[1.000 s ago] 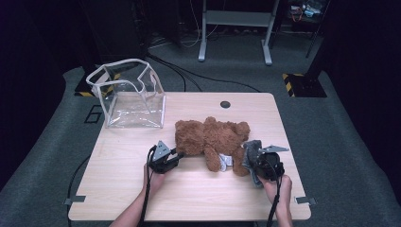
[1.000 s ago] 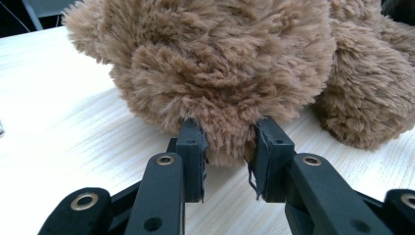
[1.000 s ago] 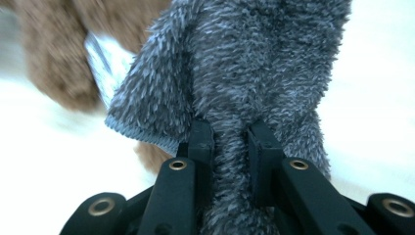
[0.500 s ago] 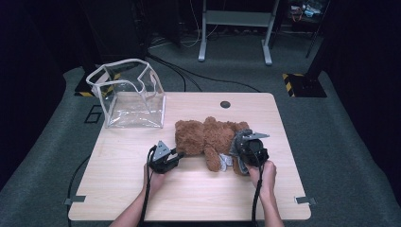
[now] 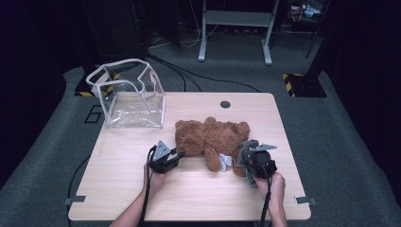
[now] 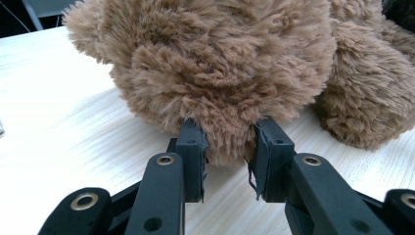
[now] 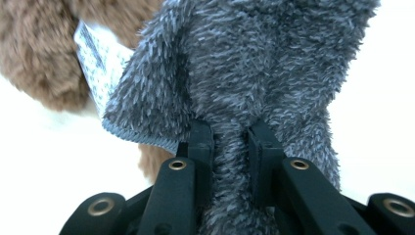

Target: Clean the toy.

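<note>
A brown teddy bear (image 5: 210, 137) lies flat in the middle of the wooden table (image 5: 189, 198). My left gripper (image 5: 177, 155) is at its left end, and in the left gripper view my left gripper (image 6: 228, 149) is shut on a tuft of the bear's plush (image 6: 220, 58). A grey fuzzy cloth (image 5: 247, 150) sits at the bear's right end by a white label (image 5: 226, 161). My right gripper (image 5: 249, 158) is shut on it. In the right gripper view my right gripper (image 7: 230, 142) pinches a fold of the grey cloth (image 7: 254, 63), beside the label (image 7: 98, 58) and brown fur (image 7: 39, 49).
A clear plastic bag (image 5: 127, 94) with white trim stands open-topped at the table's back left corner. A round cable hole (image 5: 225, 104) is at the back edge. Cables trail off the near left side. Dark floor surrounds the table.
My right gripper, with the grey cloth in it, went left toward the bear and then came back a little to the near right. The left gripper and the bear kept still.
</note>
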A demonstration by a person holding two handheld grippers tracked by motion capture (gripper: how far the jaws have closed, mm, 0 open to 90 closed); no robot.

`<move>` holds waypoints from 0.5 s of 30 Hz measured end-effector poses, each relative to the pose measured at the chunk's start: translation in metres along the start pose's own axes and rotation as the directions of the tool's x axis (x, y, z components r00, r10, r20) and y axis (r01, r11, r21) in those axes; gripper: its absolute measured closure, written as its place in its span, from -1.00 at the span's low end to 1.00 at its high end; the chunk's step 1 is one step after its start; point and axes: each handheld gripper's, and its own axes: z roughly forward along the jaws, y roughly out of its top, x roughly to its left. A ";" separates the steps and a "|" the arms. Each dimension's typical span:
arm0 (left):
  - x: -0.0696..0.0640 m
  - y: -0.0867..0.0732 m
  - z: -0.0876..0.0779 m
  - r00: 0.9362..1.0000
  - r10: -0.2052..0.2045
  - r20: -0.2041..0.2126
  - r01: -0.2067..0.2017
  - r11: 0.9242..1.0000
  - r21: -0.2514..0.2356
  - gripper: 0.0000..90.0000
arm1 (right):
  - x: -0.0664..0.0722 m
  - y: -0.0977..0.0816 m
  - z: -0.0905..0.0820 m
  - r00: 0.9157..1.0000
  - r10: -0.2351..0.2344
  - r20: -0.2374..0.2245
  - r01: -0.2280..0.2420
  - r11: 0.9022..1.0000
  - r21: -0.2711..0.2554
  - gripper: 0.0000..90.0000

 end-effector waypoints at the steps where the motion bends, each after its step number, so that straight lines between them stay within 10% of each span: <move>1: 0.000 0.000 0.000 1.000 -0.001 0.001 0.001 1.000 0.001 0.53 | -0.002 -0.001 -0.001 1.000 0.000 0.000 0.000 1.000 -0.006 0.68; 9: 0.000 0.000 0.000 1.000 -0.004 0.001 0.004 1.000 0.001 0.53 | 0.008 0.016 -0.026 0.999 -0.012 -0.033 0.007 0.990 -0.141 0.68; 15: 0.000 0.000 0.000 1.000 0.000 0.000 0.000 1.000 -0.001 0.53 | 0.034 0.043 -0.012 0.997 -0.068 -0.047 0.060 0.987 -0.147 0.67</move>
